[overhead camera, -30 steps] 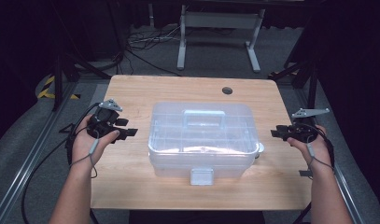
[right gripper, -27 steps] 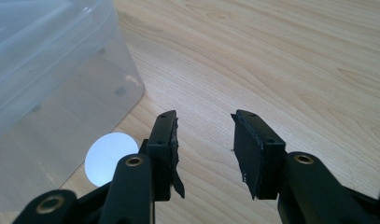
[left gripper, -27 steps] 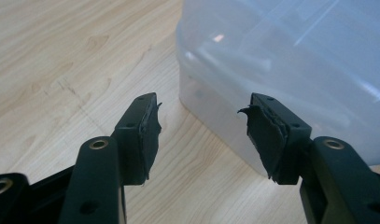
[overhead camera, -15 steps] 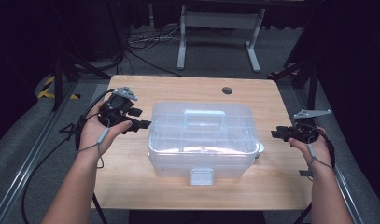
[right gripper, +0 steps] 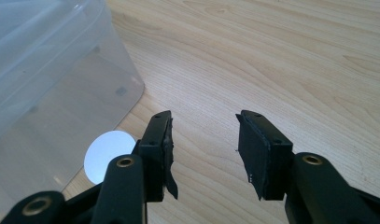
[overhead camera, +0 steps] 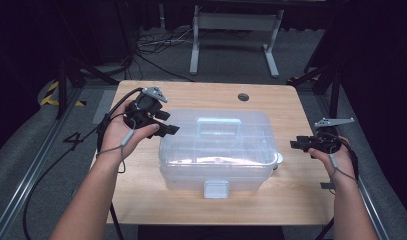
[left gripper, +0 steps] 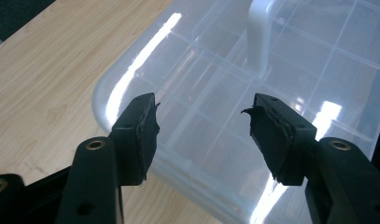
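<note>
A clear plastic storage box [overhead camera: 218, 147] with a lid divided into compartments sits in the middle of the wooden table [overhead camera: 141, 200], its long sides running parallel to the near and far edges; a pale carrying handle [overhead camera: 218, 125] lies flat along the far part of the lid, and a closed white latch [overhead camera: 216, 189] hangs at the centre of the box's near wall, a little way in from the table's near edge; a small white disc [overhead camera: 278, 159] lies on the table just beside the box's right near corner; a round grommet hole [overhead camera: 243, 96] sits in the table top close to the far edge, well apart from the box. The left gripper [overhead camera: 166, 125], held in the person's left hand [overhead camera: 118, 135], hovers over the box's far left corner, its jaws spread wide with nothing between them; in the left gripper view [left gripper: 201, 135] the pads stand apart above the lid's rounded corner, with the handle rising beyond them. The right gripper [overhead camera: 297, 145], held in the right hand [overhead camera: 336, 157], stays near the table's right edge, apart from the box and pointing toward its right end; its jaws have just been opening and stand parted with only bare wood between them, as the right gripper view [right gripper: 204, 149] shows, with the box's wall and the white disc off to one side.
</note>
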`<control>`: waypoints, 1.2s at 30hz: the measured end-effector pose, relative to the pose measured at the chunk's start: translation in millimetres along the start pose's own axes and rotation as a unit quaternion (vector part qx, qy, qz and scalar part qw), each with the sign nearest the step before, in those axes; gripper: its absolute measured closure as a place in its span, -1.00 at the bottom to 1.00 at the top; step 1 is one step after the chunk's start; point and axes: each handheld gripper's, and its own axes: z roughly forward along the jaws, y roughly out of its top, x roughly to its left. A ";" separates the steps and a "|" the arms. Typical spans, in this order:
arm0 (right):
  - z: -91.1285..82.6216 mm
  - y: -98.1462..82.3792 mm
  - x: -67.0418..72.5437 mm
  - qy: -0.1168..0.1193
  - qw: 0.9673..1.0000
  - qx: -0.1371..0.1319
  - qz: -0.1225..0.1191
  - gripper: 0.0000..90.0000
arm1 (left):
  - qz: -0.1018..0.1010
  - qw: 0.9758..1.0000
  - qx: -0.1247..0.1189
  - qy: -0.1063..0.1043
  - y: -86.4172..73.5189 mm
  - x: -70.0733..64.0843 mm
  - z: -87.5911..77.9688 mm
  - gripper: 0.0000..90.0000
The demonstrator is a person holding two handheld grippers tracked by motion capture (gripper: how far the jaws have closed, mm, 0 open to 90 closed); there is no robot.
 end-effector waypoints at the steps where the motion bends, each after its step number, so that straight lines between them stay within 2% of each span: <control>1: 0.2 -0.1 -0.2 0.000 1.000 0.000 0.000 0.23 | 0.004 1.000 0.000 -0.005 3.5 -2.2 3.4 -0.07; 10: 1.0 -0.4 -0.4 0.002 1.000 0.000 0.004 0.22 | 0.017 1.000 -0.005 -0.022 16.1 -10.9 11.1 -0.08; 16: 2.4 -0.4 0.1 0.003 1.000 0.001 0.004 0.21 | 0.035 0.999 -0.001 -0.038 28.6 -20.4 24.2 -0.09; 29: 6.2 -0.4 1.4 0.004 1.000 0.008 0.000 0.20 | 0.038 0.998 0.007 -0.055 43.2 -23.2 48.1 -0.09; 31: 7.7 -0.3 2.1 0.004 1.000 0.011 0.000 0.20 | 0.049 0.997 0.011 -0.060 47.4 -26.5 54.4 -0.07; 36: 8.7 0.2 3.0 0.004 1.000 0.012 -0.003 0.20 | 0.058 0.996 0.019 -0.059 50.9 -29.6 63.1 -0.01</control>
